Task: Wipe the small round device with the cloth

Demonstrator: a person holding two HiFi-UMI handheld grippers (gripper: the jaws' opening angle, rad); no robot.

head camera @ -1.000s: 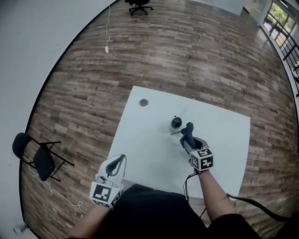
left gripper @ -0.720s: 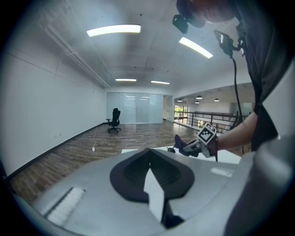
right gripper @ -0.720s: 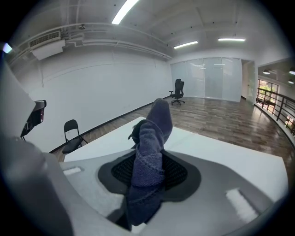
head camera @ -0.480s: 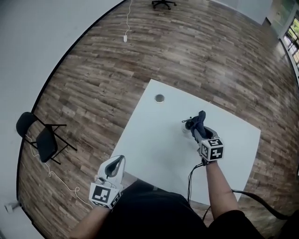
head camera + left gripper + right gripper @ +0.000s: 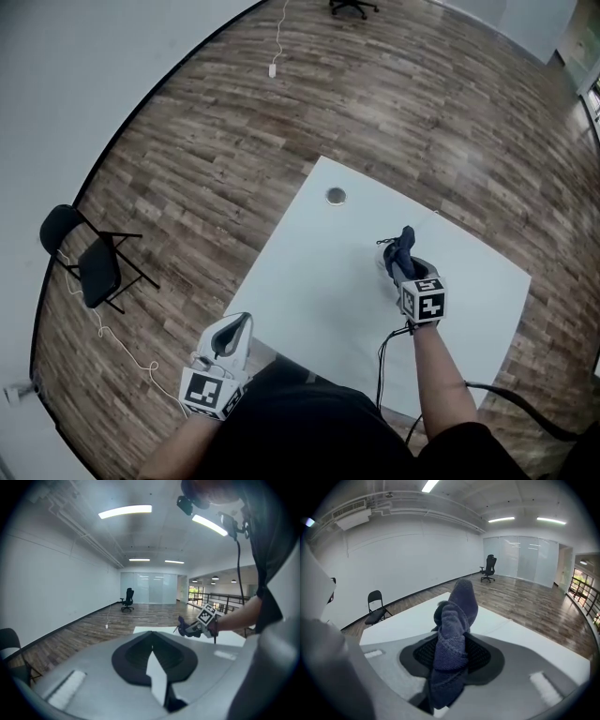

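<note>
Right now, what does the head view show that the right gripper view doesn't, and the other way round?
Head view only: the left gripper, off the near corner of the table, and the round grommet in its top. Right gripper view only: up close, the right gripper clamped on the cloth, plus the ceiling lights. Both: cloth, table, folding chair, office chair.

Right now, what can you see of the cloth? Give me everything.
The cloth is dark blue with a looped, towel-like weave, bunched into a thick roll. The right gripper is clamped on its middle. One end sticks out past the jaws and the other trails back. It is above the white table, with its front end at the small round device, which it mostly hides. Contact there can't be judged.
</note>
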